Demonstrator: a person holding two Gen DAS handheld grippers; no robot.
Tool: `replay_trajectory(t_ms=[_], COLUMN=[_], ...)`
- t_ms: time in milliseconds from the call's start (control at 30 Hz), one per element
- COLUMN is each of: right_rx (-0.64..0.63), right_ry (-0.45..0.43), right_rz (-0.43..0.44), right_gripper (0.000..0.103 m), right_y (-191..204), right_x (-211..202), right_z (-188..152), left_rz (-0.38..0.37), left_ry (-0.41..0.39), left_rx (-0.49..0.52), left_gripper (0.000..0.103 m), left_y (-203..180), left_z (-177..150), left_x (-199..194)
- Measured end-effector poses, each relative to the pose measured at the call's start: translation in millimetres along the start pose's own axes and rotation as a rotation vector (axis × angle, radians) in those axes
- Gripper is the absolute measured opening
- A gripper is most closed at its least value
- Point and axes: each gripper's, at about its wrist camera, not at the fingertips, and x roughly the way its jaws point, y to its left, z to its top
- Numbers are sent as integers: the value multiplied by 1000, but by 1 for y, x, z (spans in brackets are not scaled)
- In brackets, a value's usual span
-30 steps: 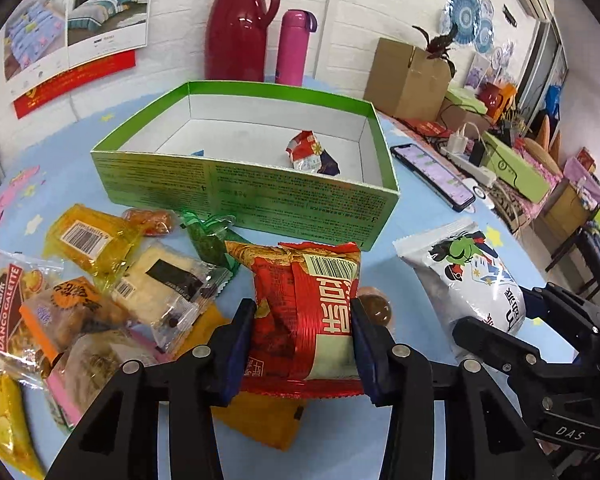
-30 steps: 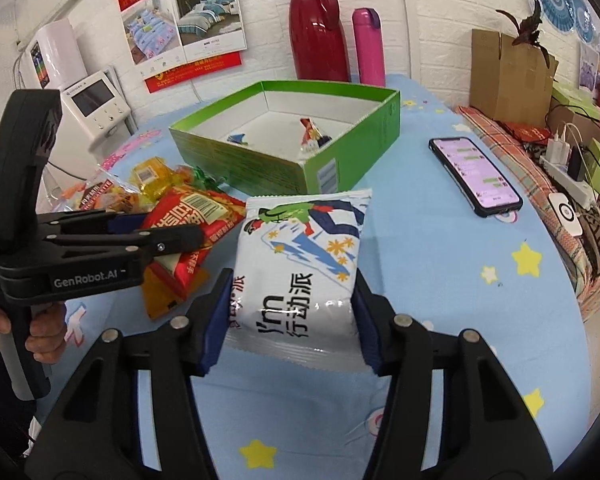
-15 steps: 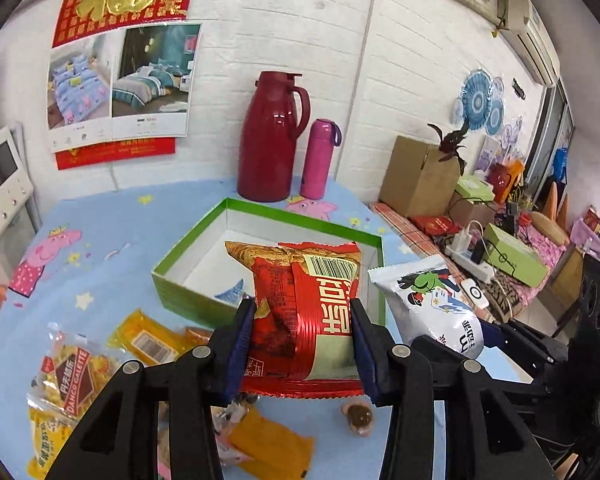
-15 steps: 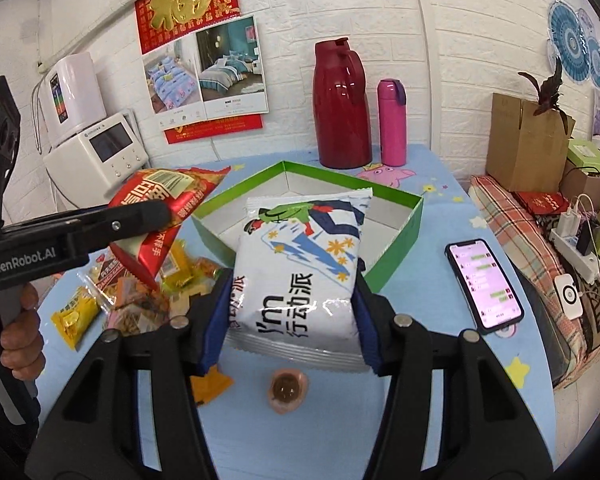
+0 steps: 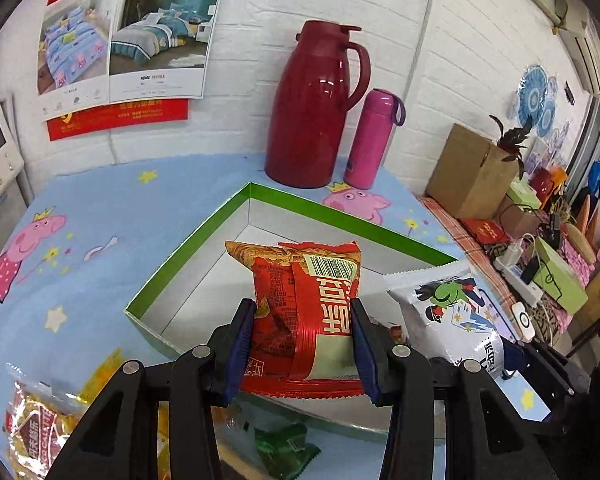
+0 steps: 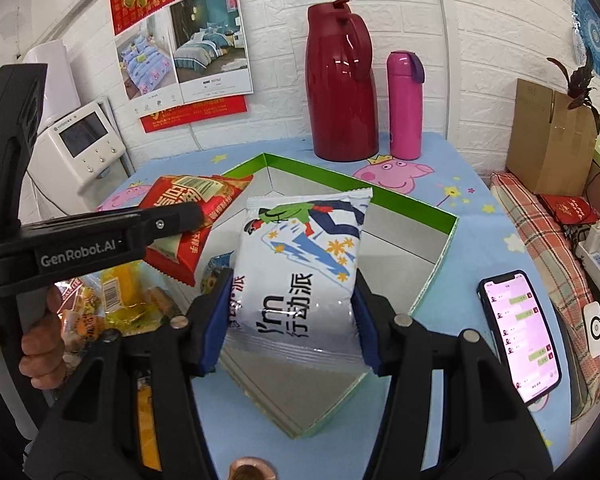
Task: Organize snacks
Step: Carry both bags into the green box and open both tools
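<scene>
Both grippers are hovering over the green-rimmed open cardboard box (image 6: 440,216) at frame centre, the left gripper (image 5: 302,344) clamping the red foil snack packet (image 5: 304,312), the right gripper (image 6: 290,320) clamping the white printed snack bag (image 6: 300,272), long axes pointing away.

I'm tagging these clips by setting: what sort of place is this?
Probably a lived-in home room, not a lab: a table under a cartoon pig cloth, a red thermos jug and pink flask by a white brick wall, a bedding poster, and clutter alongside.
</scene>
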Motion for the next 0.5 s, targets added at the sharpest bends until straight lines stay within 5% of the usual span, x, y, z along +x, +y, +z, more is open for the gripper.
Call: replay_trajectory(t_ms=[200,233,300,367,500], right_rx=[-21,-30,-47,-60,-53], right_ry=[40,37,21,5,5], right_rz=[-10,-9,-15,-19,-20], right_gripper=[60,64,92,99,99], right_y=[-4,-4,-2,-1,3], right_x=[33,34,30,25,15], right_z=[0,-1,-4,-7,-9], left_rz=[18,9,19,67,98], left_ry=[23,16,-12,-89,-112], left_rx=[-8,-18,-37,-43,-10], left_gripper=[49,65,96,100,100], left_y=[7,10,14,15,13], left_z=[2,2,0,-3,-5], left_x=[23,23,17,5,-11])
